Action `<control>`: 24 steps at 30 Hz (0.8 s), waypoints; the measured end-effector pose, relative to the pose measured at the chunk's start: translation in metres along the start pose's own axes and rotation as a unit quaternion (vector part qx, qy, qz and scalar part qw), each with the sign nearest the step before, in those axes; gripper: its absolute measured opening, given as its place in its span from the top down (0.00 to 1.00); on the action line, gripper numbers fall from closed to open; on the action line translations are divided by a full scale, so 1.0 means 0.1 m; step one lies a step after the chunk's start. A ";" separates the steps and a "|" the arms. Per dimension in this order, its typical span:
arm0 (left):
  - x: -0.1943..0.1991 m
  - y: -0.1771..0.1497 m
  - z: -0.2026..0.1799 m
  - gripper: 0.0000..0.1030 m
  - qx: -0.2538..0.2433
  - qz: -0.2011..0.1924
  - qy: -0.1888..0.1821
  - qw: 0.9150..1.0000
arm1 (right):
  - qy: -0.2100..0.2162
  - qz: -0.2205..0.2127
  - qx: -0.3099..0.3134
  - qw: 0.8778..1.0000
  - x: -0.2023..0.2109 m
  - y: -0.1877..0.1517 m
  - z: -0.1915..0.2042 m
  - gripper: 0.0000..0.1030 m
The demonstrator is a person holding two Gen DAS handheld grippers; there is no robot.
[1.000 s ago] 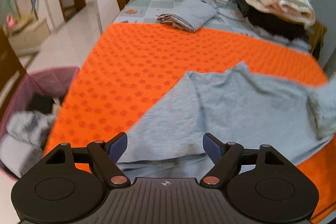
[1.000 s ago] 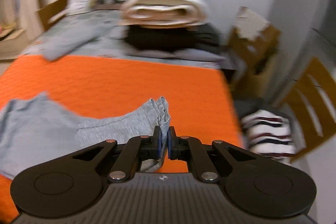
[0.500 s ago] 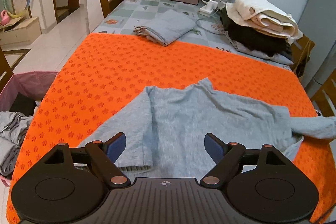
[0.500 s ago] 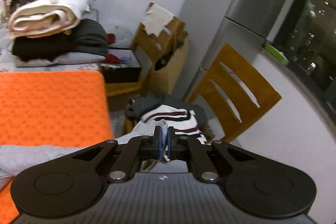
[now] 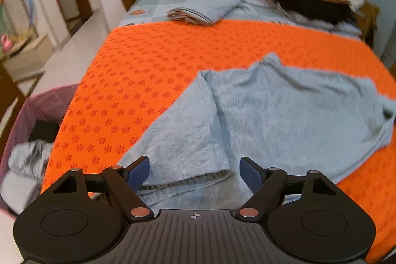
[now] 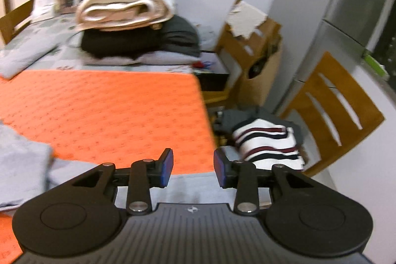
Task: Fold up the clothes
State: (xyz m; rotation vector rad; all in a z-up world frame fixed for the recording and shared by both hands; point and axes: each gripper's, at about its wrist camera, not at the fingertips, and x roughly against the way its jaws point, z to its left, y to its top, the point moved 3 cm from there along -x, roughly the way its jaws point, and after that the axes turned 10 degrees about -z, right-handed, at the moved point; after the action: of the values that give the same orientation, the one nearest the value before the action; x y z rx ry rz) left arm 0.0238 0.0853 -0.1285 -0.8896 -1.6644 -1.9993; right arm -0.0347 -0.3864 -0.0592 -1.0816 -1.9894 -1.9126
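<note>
A grey sweater (image 5: 272, 115) lies spread on the orange cloth (image 5: 173, 61) of the table, one sleeve running toward the near left. My left gripper (image 5: 194, 173) hovers over that sleeve's cuff. Its jaws are closing, the cuff lies between and below them, and the pads do not press on it. In the right wrist view the sweater (image 6: 24, 165) shows at the left, with a grey strip under the fingers at the table's right edge. My right gripper (image 6: 193, 170) is opening, and nothing is pinched between its pads.
A folded grey garment (image 5: 205, 6) and a stack of cream and black clothes (image 6: 128, 24) lie at the table's far end. A pink basket (image 5: 27, 140) with clothes stands left. A striped garment (image 6: 267, 142), a wooden chair (image 6: 339, 110) and a cardboard box (image 6: 257, 53) are on the right.
My right gripper let go of the grey sleeve end and its jaws opened. The left gripper sank toward the sleeve cuff, and its jaws narrowed a little.
</note>
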 end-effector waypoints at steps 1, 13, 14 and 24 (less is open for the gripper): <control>-0.03 -0.01 -0.02 0.35 -0.014 -0.001 -0.002 1.000 | 0.004 0.001 0.002 1.000 0.04 0.00 0.08 0.60; 0.01 0.21 0.48 0.80 0.006 -0.055 0.030 0.998 | 0.025 0.013 0.019 0.999 0.32 -0.10 0.61 0.59; -0.01 0.24 0.57 0.80 0.012 -0.056 0.041 0.998 | 0.026 0.016 0.017 0.999 0.33 -0.11 0.64 0.59; -0.10 0.38 1.34 0.59 0.122 -0.044 0.136 0.982 | 0.042 0.039 0.030 0.998 0.24 -0.24 0.80 0.59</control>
State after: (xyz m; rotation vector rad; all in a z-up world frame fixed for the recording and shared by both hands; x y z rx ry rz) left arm 0.0852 0.2059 -0.0950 -0.4410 -1.7639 -1.8238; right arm -0.0385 -0.3012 -0.0772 -1.0293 -1.9179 -1.8168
